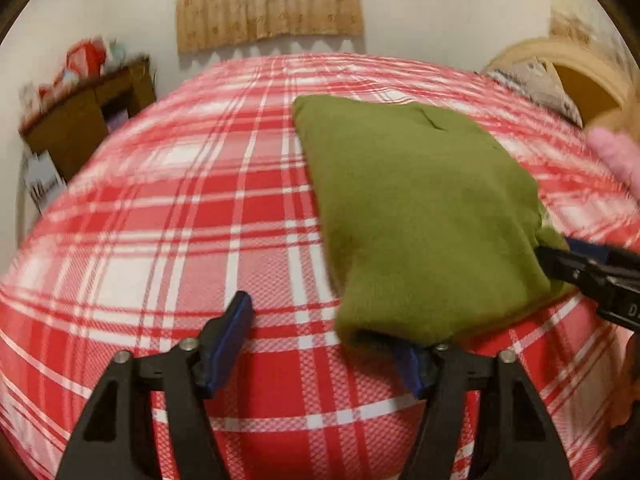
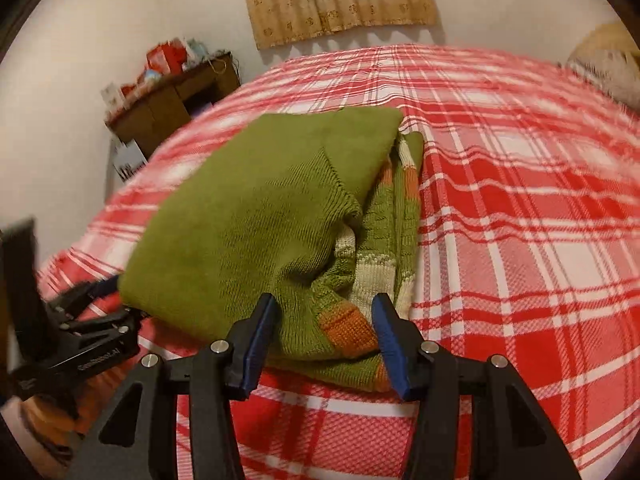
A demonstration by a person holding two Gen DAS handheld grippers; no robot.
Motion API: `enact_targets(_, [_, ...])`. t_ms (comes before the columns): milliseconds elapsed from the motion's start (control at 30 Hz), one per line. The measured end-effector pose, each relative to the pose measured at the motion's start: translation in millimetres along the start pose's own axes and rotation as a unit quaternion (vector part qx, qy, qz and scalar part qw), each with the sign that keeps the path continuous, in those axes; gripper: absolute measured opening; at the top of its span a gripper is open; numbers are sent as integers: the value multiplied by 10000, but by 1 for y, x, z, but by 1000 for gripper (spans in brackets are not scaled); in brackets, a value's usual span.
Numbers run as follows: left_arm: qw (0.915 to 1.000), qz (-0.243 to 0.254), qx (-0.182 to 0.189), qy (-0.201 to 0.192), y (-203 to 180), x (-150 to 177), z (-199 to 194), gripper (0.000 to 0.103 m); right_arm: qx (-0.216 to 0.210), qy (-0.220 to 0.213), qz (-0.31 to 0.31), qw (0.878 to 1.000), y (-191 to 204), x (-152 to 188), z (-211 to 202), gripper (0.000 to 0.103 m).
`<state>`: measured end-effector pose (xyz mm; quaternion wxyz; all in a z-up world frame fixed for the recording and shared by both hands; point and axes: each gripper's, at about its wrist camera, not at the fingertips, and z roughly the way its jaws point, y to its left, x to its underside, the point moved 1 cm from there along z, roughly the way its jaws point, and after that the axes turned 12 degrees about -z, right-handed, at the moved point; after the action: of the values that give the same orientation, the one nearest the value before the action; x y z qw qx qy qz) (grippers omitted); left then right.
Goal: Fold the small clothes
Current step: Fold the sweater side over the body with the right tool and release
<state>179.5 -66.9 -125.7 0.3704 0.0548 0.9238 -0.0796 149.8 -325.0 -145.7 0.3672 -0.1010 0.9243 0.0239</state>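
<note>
From my L cam, far left there's a brown wooden desk (image 1: 88,116) against the wall w/ red clutter on top, blurred. Above the bed's far edge hangs a tan curtain (image 1: 270,0). The bed (image 1: 160,220) w/ its red-and-white plaid cover fills most of the view. My left gripper (image 1: 326,344) has its jaws wide apart: left finger sits over bare plaid, right finger is tucked at the near corner of the green sweater (image 1: 412,208), partly hidden under the fabric edge. Nothing's pinched between them. The sweater lies folded on the bed, right of centre, plain green side up. At its right edge the right gripper (image 1: 560,256) reaches in; from here I can't tell how its jaws stand. Far right, a headboard (image 1: 560,56) and a pillow, smeared.

R cam: desk (image 2: 172,100) upper left, the left gripper (image 2: 108,300) low left at the sweater's corner. Sweater (image 2: 256,220) sits centre, folded, w/ cream and orange stripes showing along its right side and near hem. Right gripper (image 2: 324,332) jaws are spread apart, straddling that striped near hem, fabric between the pads but not squeezed. Plaid bed (image 2: 520,200) runs off to the right.
</note>
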Motion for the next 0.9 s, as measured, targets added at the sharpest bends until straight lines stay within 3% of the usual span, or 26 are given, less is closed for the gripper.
enact_targets(33, [10000,90,-35,-14,-5,0,-2,55,259,101,-212,9994,6,-1,2,33])
enact_targets(100, [9998,140,93,100,-12,0,-3,23,367,170,-438,9982,10,1,-1,19])
enact_targets(133, [9995,171,182,182,-16,-1,-3,18,383,197,-417,9982,8,1,-4,13])
enact_targets(267, [9993,323,79,153,-21,-3,-6,17,648,70,-152,9978,-8,7,-21,10])
enact_targets(433, [9994,291,65,201,-15,-1,-4,17,557,59,344,9978,-22,24,-22,10])
enact_targets(667, [9993,313,-22,204,-13,3,-11,20,677,-47,278,9973,-16,23,-19,11])
enact_targets(767, [9993,292,-43,228,-10,3,-16,21,522,-193,316,9979,-16,25,-23,17])
enact_targets(833, [9993,306,-37,233,-8,3,-22,21,469,-167,317,9983,-17,26,-28,30])
enact_targets(900, [9991,368,-71,208,-6,4,-28,22,467,-174,352,9981,-18,28,-37,35])
